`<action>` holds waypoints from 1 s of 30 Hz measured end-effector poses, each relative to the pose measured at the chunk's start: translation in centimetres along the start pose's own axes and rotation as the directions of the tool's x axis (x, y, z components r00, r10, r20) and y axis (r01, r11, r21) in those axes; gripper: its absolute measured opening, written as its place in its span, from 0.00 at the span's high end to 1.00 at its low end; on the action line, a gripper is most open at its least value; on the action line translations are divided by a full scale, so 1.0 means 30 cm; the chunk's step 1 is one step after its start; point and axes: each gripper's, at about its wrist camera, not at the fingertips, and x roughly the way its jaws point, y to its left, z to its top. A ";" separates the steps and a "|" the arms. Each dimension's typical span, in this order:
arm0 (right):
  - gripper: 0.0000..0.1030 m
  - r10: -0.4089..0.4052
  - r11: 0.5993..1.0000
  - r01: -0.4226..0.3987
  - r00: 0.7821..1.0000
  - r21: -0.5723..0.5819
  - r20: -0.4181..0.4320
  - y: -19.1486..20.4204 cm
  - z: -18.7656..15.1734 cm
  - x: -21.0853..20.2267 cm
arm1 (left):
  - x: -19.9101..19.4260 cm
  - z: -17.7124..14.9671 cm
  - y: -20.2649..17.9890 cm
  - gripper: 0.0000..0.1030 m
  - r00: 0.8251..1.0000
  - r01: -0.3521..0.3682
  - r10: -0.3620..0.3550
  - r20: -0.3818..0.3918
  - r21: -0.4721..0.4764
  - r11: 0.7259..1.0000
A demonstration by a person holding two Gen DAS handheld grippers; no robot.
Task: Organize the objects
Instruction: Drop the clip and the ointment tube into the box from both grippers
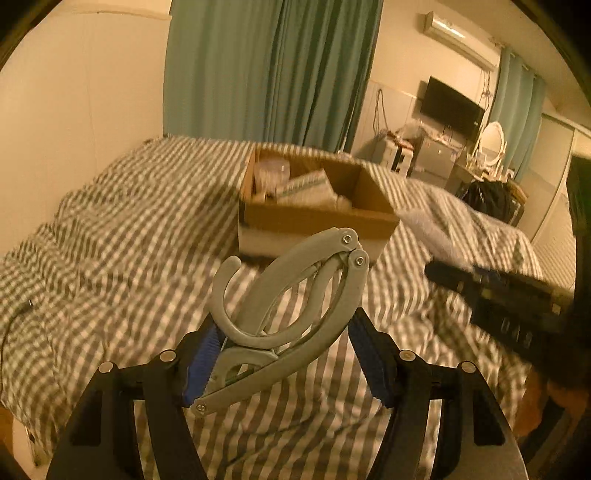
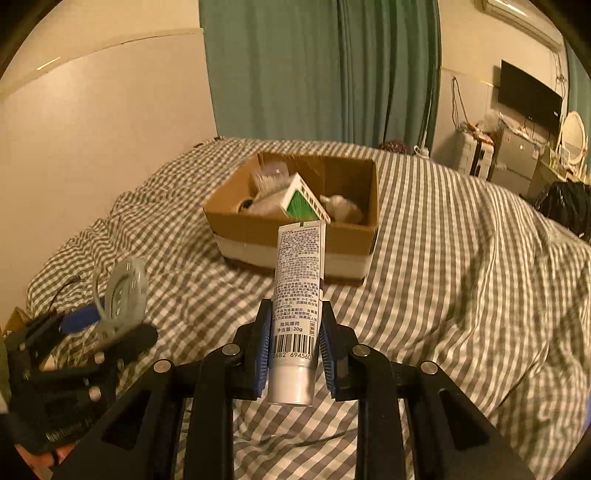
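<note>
With the right claw [image 2: 291, 354] clamped on the white printed plastic tube [image 2: 297, 295] and the left claw [image 1: 284, 354] pinching the grey folding plastic hanger [image 1: 291, 314], carry both toward 12 o'clock and release over the open brown cardboard box [image 2: 295, 240] on the grey-checked bed [image 2: 461, 258].

We see a bed [image 2: 443, 236] under a grey-and-white checked cover, rumpled along its left edge. Behind its far edge hang teal curtains [image 2: 317, 70] beside a plain cream wall [image 2: 99, 122]. Past the bed's far right corner we see a black television [image 2: 530, 99] mounted on the wall, an oval mirror [image 1: 492, 137] on a cluttered dresser [image 1: 436, 155], and a dark bag [image 1: 491, 199] just beside the bed. High on that wall sits an air conditioner [image 1: 456, 33].
</note>
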 end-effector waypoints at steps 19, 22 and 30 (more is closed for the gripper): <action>0.78 -0.013 0.999 0.018 0.996 -0.045 0.093 -0.082 0.382 0.104 | 0.211 0.502 -0.062 0.33 0.995 -0.041 0.033 0.089 0.084 0.996; 0.78 -0.009 1.000 0.010 0.996 -0.018 0.084 -0.122 0.450 0.178 | 0.303 0.566 -0.059 0.33 0.996 -0.048 0.041 0.077 0.088 0.995; 0.78 -0.057 0.998 0.057 0.998 0.009 0.006 -0.208 0.526 0.425 | 0.561 0.645 -0.095 0.33 0.998 -0.070 0.067 0.022 0.185 0.980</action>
